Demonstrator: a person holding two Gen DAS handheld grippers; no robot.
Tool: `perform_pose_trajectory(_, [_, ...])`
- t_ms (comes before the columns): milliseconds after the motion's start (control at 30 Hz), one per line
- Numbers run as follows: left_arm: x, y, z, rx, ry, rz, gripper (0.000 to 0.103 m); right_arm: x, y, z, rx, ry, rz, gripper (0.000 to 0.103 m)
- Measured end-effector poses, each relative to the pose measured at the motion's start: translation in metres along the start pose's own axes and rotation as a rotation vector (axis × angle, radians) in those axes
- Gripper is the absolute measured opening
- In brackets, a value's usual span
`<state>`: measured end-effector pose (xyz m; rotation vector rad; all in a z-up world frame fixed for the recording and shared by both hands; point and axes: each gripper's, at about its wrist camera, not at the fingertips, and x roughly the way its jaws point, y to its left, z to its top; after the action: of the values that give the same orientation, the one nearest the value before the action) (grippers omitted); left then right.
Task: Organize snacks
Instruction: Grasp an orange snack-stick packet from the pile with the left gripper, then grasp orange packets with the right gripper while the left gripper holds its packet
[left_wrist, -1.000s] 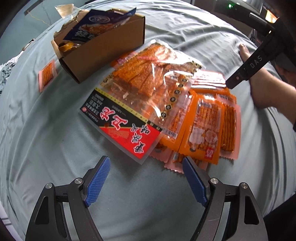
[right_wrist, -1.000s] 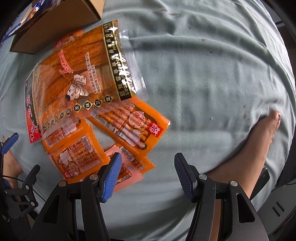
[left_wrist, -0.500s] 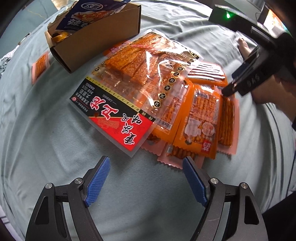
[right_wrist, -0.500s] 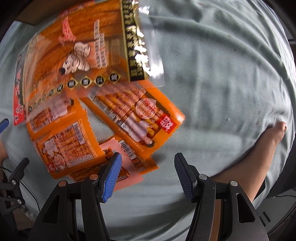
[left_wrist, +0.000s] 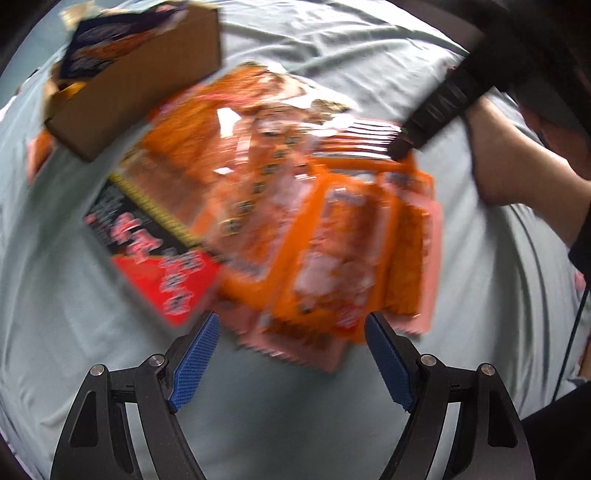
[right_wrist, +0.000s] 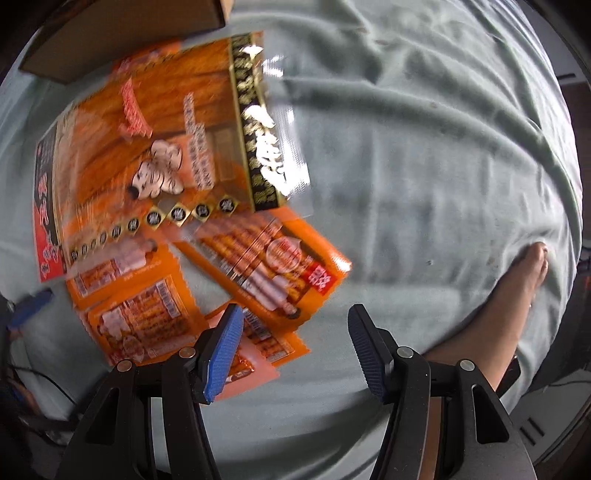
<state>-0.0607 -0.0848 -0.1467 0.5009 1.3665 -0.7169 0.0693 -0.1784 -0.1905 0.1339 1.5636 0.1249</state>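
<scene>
Both the left tongs (left_wrist: 291, 354) and right tongs (right_wrist: 295, 350) hang released and empty over the orange snack packets (right_wrist: 266, 266) scattered on the bed (right_wrist: 424, 166) beside the cardboard box (left_wrist: 140, 88), so picking one packet likely comes next.

The right claw (right_wrist: 295, 347) hangs wide apart and empty over a grey-green sheet (right_wrist: 424, 147). Small orange snack packets (right_wrist: 273, 269) lie just ahead and left of it, one under its left finger. A big snack bag (right_wrist: 162, 147) lies farther ahead-left, a cardboard box (right_wrist: 122, 37) beyond. A bare foot (right_wrist: 517, 291) rests right.
</scene>
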Motion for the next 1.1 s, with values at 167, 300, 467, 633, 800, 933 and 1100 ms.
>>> perform_pose_trajectory(167, [0.014, -0.039, 0.012, 0.111, 0.015, 0.025, 0.081, -0.005, -0.020, 0.007, 0.036, -0.006, 0.022, 0.058])
perform_pose_trajectory(300, [0.038, -0.048, 0.014, 0.136, 0.081, 0.088, 0.081, -0.003, -0.041, -0.002, 0.063, 0.030, 0.065, 0.058])
perform_pose_trajectory(467, [0.028, -0.031, 0.019, 0.093, 0.054, 0.028, 0.038, 0.001, -0.042, -0.010, 0.024, 0.030, 0.130, 0.058])
perform_pose_trajectory(633, [0.012, -0.012, 0.015, 0.063, 0.024, -0.095, 0.001, 0.012, -0.041, -0.016, 0.007, 0.043, 0.102, 0.058])
perform_pose_trajectory(800, [-0.010, -0.007, -0.006, 0.072, -0.033, -0.115, 0.001, 0.016, -0.042, -0.022, 0.007, 0.023, 0.088, 0.058])
perform_pose_trajectory(933, [-0.035, 0.018, -0.008, 0.031, -0.099, -0.157, 0.000, 0.011, -0.034, -0.021, 0.018, 0.024, 0.094, 0.058])
perform_pose_trajectory(1100, [-0.057, 0.034, -0.006, -0.024, -0.171, -0.188, 0.000, 0.004, -0.009, -0.012, -0.028, 0.028, 0.075, 0.058])
